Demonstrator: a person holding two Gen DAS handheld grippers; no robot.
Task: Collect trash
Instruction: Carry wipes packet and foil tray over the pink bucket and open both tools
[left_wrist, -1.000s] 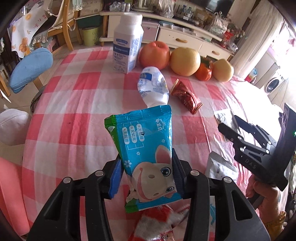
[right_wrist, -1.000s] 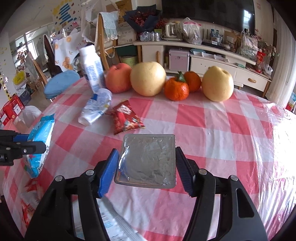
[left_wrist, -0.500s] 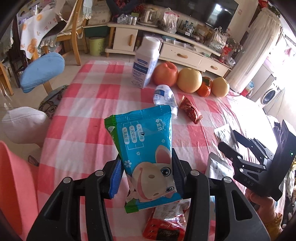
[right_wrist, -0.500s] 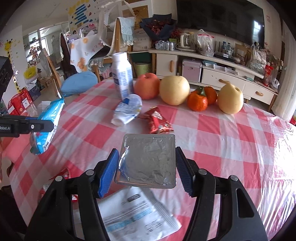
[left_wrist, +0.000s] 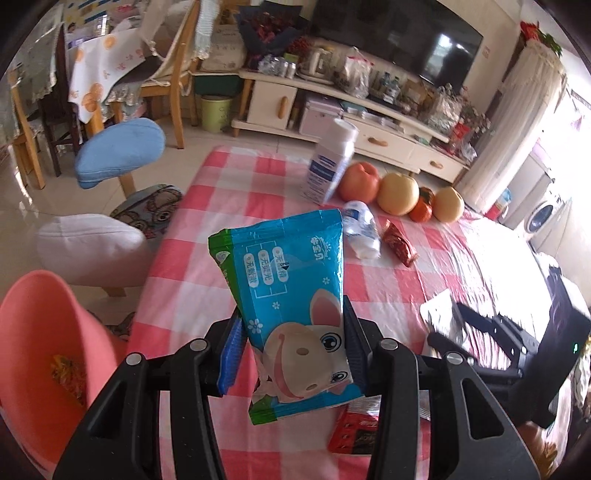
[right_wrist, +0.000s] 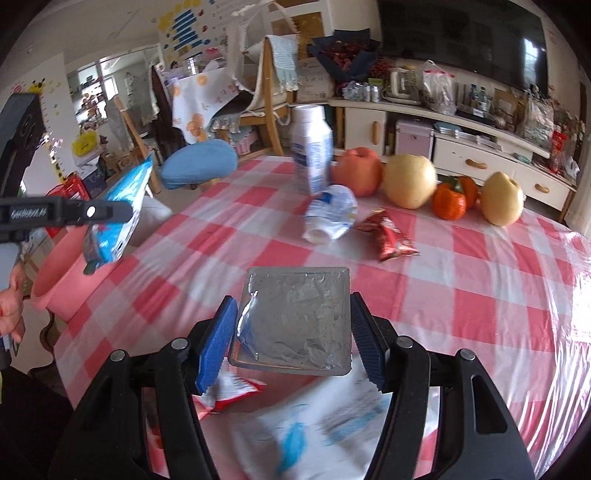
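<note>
Glossy blue cartoon-printed plastic pouch (left_wrist: 291, 306) sits pinched in our left gripper (left_wrist: 291, 354); our right gripper (right_wrist: 291, 343) clamps crinkled square silver foil packet (right_wrist: 295, 317).

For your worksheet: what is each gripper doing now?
Left gripper: closed on the blue snack packet.
Right gripper: closed on the silver packet.

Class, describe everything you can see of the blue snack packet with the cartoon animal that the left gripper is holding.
The blue snack packet is a glossy plastic pouch, blue with a green edge, white label boxes near its top and a cartoon animal face lower down. It looks flat and slightly crumpled. The left gripper pinches its lower half between two blue-padded fingers, holding it roughly upright, tilted, above the checked tablecloth. Nothing else touches it. From the right wrist view it hangs over the table edge, above a pink bin.
</note>
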